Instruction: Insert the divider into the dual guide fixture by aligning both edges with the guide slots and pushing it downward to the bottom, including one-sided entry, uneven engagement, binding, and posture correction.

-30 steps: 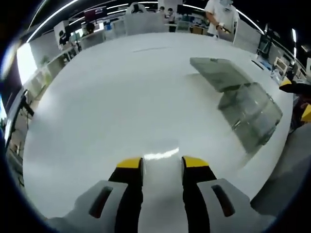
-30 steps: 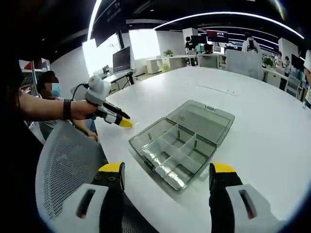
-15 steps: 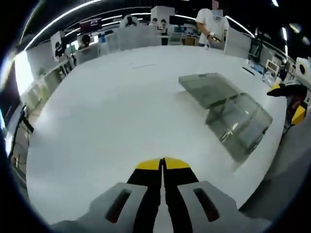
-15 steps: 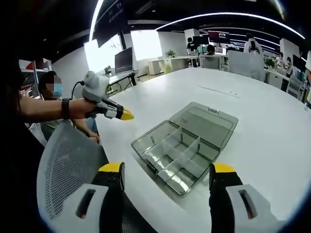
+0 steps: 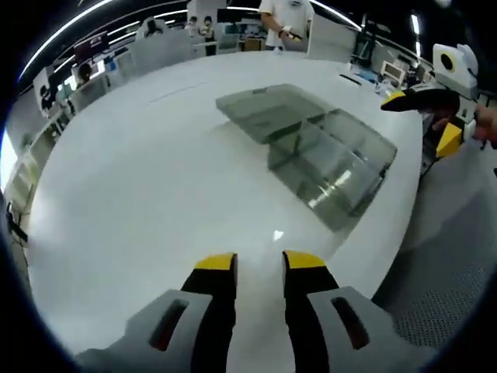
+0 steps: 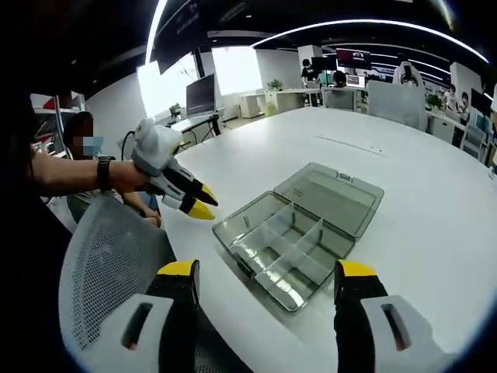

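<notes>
A clear grey compartment box (image 6: pixel 299 237) lies open on the white desk (image 6: pixel 404 194), its lid (image 6: pixel 330 190) folded flat behind the tray and touching it along the hinge edge. The tray is split by clear dividers (image 6: pixel 299 233) already standing in their slots, forming several cells; the cells look bare, though the clear plastic makes it hard to be sure. In the left gripper view the same box (image 5: pixel 326 159) sits ahead and to the right of the left tongs (image 5: pixel 258 264), near the desk's edge.

The left tongs stand narrowly apart with nothing between them, held over bare desk; in the right gripper view they (image 6: pixel 203 200) hang just beside the box's near corner, gripped by a hand (image 6: pixel 124 175). The right tongs (image 6: pixel 266 272) are spread wide and hold nothing, hovering over the desk edge in front of the box. A mesh chair back (image 6: pixel 109 272) stands at the desk's rim.
</notes>
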Demonstrator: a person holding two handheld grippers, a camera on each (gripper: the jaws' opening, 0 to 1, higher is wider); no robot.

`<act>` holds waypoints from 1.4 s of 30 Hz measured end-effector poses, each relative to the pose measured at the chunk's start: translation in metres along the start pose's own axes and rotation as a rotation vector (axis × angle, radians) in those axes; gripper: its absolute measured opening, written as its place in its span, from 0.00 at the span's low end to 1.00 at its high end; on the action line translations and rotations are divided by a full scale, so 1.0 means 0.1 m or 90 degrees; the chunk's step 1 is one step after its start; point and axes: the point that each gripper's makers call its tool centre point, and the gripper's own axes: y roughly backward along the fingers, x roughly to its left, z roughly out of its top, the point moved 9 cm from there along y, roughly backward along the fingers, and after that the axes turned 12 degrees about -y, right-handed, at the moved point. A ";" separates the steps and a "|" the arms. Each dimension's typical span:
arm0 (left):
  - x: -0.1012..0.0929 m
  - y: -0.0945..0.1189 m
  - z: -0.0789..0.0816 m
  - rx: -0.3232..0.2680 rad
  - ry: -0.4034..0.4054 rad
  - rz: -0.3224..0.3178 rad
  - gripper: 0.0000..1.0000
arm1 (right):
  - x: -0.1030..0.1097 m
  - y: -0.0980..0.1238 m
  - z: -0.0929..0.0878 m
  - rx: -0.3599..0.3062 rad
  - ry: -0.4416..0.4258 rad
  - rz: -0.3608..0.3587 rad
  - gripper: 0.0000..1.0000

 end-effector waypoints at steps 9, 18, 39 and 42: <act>-0.08 0.00 0.03 -0.011 -0.033 -0.042 0.30 | 0.01 0.00 0.01 0.001 0.001 0.002 0.68; -0.19 -0.04 0.03 0.001 -0.086 -0.083 0.38 | 0.01 -0.01 0.00 0.003 0.002 0.001 0.68; -0.21 -0.11 0.03 0.028 -0.146 -0.068 0.32 | 0.01 0.00 -0.01 -0.002 -0.007 0.000 0.68; -0.21 -0.12 0.04 0.028 -0.146 -0.069 0.32 | 0.00 0.00 0.00 -0.003 -0.007 0.000 0.68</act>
